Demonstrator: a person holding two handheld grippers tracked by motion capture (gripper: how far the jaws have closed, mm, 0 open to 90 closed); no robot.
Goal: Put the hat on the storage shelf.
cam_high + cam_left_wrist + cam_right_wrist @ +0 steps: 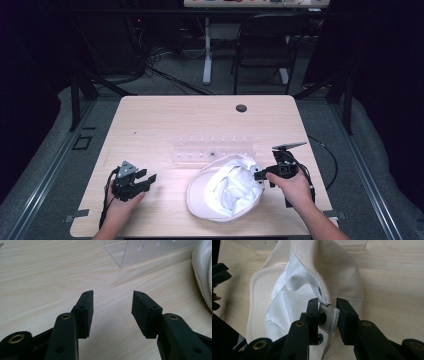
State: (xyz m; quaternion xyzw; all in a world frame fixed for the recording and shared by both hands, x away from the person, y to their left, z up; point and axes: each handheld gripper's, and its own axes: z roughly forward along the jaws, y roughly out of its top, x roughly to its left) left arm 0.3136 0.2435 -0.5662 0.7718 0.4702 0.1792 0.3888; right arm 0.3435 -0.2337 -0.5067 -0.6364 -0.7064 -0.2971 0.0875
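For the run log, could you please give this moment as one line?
right gripper: shut on white cap | left gripper: open, empty | clear rack: behind cap

Black gripper [112, 312], brass-ringed screw holes

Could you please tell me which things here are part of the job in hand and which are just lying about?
In use: white cap, its edge between the right gripper's jaws; left gripper, open, beside it.

Lying about: clear plastic rack behind the cap; black chair beyond the table.

No legible text or labels anywhere.
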